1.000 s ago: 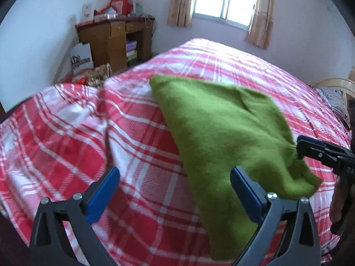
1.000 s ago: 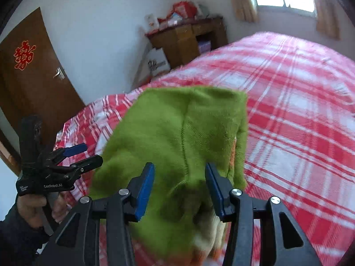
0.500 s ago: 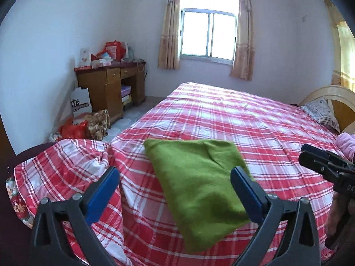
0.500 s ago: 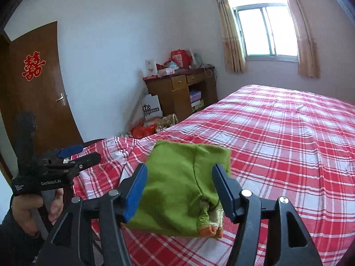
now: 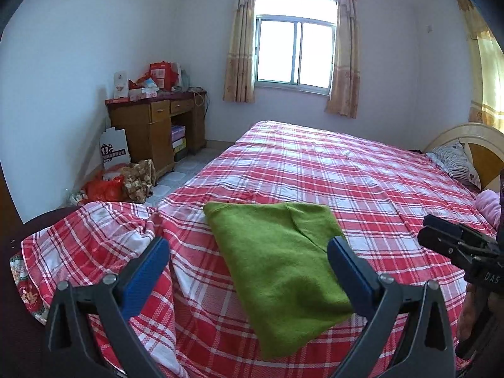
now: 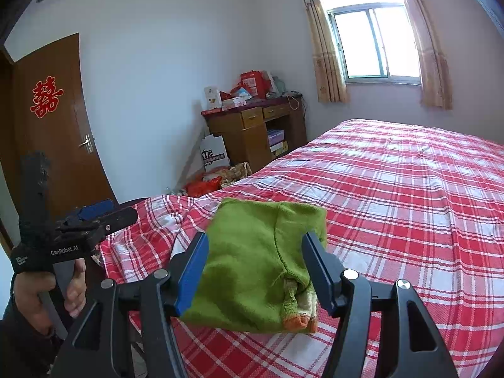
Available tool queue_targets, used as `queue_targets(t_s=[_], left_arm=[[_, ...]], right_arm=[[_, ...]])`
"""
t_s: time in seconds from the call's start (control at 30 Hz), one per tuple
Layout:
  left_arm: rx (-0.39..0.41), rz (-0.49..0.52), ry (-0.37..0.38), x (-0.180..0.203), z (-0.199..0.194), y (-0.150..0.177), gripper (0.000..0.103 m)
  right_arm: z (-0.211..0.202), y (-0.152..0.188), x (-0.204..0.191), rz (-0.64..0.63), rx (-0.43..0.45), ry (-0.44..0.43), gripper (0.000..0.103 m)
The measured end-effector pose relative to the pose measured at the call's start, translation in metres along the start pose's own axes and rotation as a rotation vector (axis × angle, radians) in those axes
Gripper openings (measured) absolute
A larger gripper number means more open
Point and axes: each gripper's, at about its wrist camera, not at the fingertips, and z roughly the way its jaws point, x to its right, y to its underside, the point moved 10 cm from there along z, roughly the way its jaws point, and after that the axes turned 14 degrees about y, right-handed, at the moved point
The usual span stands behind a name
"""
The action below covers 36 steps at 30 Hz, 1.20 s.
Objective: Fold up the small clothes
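Note:
A folded green knit garment (image 5: 277, 267) lies flat near the corner of the red plaid bed (image 5: 346, 170). It also shows in the right wrist view (image 6: 261, 267), with an orange and cream cuff (image 6: 299, 318) at its near edge. My left gripper (image 5: 249, 271) is open and empty, held back above the garment. My right gripper (image 6: 255, 271) is open and empty, also held back from it. The right gripper shows at the right edge of the left wrist view (image 5: 456, 245), and the left gripper at the left of the right wrist view (image 6: 94, 217).
A wooden desk (image 5: 157, 126) with boxes stands by the left wall, bags (image 5: 119, 186) on the floor beside it. A brown door (image 6: 53, 132) is at the left. Pillows (image 5: 456, 163) and a headboard (image 5: 472, 145) are at the right. A window (image 5: 294, 53) is in the far wall.
Both grippers have drawn back and up from the garment. The right gripper, which was close around its near edge, has opened wider. The garment lies still on the bed.

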Motion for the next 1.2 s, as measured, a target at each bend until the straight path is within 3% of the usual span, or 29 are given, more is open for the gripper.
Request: queue_targets(t_s=[1.2], left_arm=[[-0.014, 0.018, 0.004, 0.0085, 0.0040, 0.0076, 0.103]], right_arm=[[0.0008, 0.0065, 0.0030, 0.016, -0.005, 0.003, 0.063]])
